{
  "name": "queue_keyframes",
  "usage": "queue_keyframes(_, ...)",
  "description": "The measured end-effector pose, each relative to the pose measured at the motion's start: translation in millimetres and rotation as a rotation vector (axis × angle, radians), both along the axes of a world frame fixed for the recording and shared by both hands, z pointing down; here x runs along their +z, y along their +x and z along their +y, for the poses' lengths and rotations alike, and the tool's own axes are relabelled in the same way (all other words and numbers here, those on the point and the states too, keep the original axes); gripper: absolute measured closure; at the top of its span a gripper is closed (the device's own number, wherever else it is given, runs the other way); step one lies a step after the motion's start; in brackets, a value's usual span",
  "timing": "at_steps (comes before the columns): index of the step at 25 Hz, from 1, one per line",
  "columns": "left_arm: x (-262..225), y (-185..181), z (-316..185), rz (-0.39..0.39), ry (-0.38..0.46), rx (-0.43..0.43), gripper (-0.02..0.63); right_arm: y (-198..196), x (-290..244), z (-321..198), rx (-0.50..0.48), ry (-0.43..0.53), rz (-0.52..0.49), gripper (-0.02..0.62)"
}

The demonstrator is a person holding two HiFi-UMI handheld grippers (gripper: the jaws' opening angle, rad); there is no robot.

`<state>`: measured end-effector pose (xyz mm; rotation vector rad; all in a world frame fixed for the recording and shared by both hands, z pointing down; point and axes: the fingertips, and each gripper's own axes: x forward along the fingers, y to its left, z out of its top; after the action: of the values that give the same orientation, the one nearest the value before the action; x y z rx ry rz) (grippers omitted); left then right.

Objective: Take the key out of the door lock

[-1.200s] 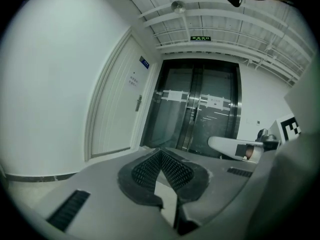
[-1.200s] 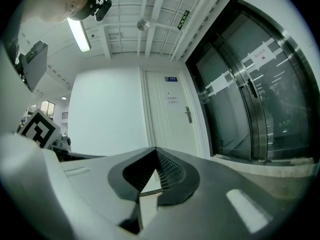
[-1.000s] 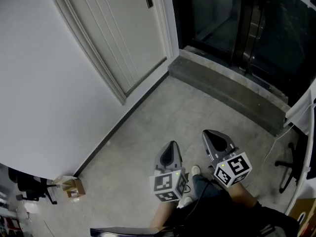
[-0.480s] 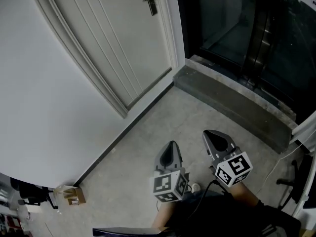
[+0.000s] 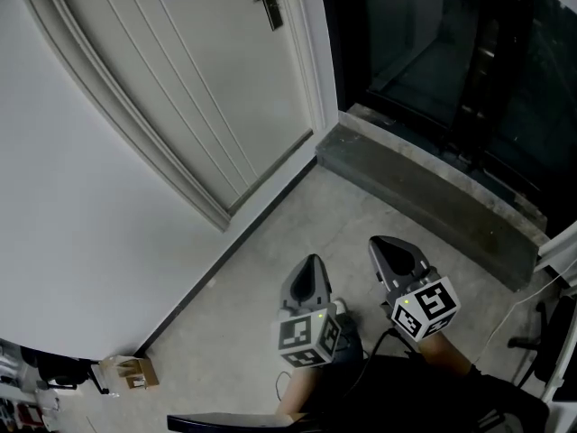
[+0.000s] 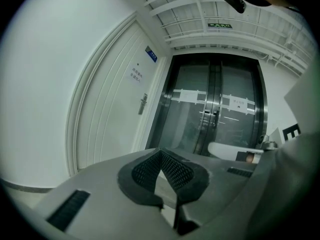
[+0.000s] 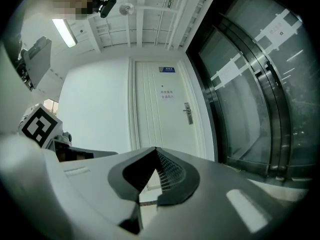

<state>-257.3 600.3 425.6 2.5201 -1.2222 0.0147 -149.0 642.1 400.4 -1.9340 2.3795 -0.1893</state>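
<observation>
White wall, grey concrete floor, raised step before dark glass doors.

The door lock is too small to tell whether a key sits in it.

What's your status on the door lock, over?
Left gripper shut, empty; right gripper shut, empty. Door lock ahead, untouched; key too small to see. Nothing blocking the approach.

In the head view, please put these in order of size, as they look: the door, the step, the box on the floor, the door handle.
1. door
2. step
3. box and handle look about alike. The handle is farther from the camera, so I do not rank them.
</observation>
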Motion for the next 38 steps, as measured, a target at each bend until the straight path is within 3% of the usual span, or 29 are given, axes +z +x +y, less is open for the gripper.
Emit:
queue_keyframes(10, -24, 40, -160, -0.011, 0.027, 0.048, 0.606, 27, -17, -162, 0.022, 0.018, -0.008, 0.595)
queue_keyframes(21, -8, 74, -263, -0.009, 0.01, 0.089, 0.606, 61, -5, -264, 0.057, -0.007, -0.004, 0.595)
queue_keyframes(29, 2, 116, -354, -0.006, 0.004, 0.036, 0.606, 106, 4, -359, 0.014, -0.017, 0.008, 0.595)
queue_keyframes(38, -17, 191, -473, 0.012, 0.018, -0.013, 0.606, 173, -13, -484, -0.063, -0.006, 0.019, 0.595)
